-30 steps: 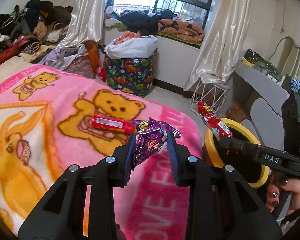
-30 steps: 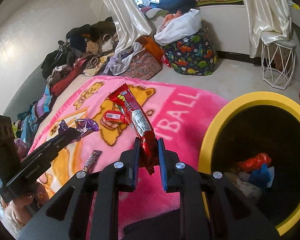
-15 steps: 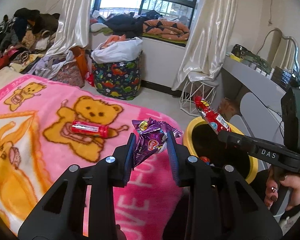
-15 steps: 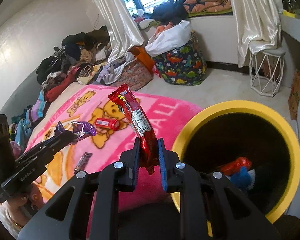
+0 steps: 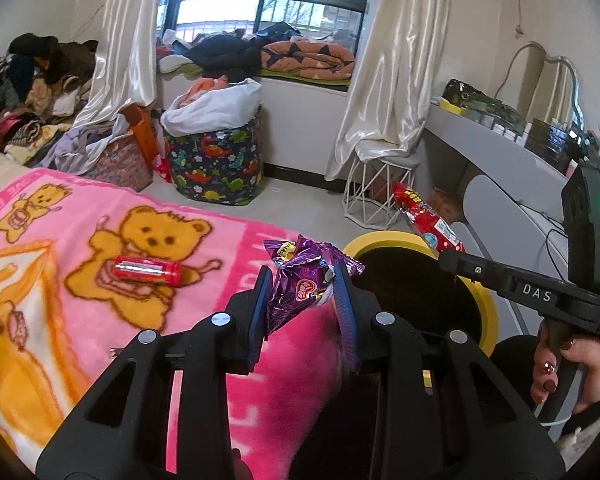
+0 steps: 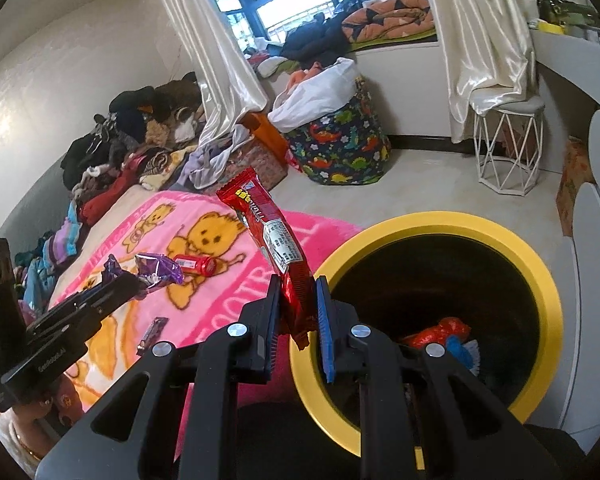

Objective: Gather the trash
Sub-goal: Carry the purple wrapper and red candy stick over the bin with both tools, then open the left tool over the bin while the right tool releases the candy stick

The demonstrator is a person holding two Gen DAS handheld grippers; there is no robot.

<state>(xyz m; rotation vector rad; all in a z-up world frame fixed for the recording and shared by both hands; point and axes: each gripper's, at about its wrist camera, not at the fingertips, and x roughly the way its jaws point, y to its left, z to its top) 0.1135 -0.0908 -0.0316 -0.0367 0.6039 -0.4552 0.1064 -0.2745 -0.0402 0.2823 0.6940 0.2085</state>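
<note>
My left gripper (image 5: 302,312) is shut on a crumpled purple snack wrapper (image 5: 300,280), held over the edge of the pink bear blanket (image 5: 60,248) beside the yellow-rimmed bin (image 5: 384,238). My right gripper (image 6: 296,316) is shut on a long red snack wrapper (image 6: 268,232), held upright just left of the bin's yellow rim (image 6: 440,220). The bin holds red and blue trash (image 6: 440,330). A red can-shaped wrapper (image 5: 146,270) and a small dark wrapper (image 6: 152,332) lie on the blanket.
A dinosaur-print laundry basket (image 5: 216,160) and a white wire stool (image 5: 374,188) stand on the floor near the window. A grey desk (image 5: 500,152) runs along the right. Clothes are piled (image 6: 132,144) at the far side of the bed.
Both grippers have moved right toward the bin with their wrappers still held. The bin's opening has grown larger and nearer in both views.
</note>
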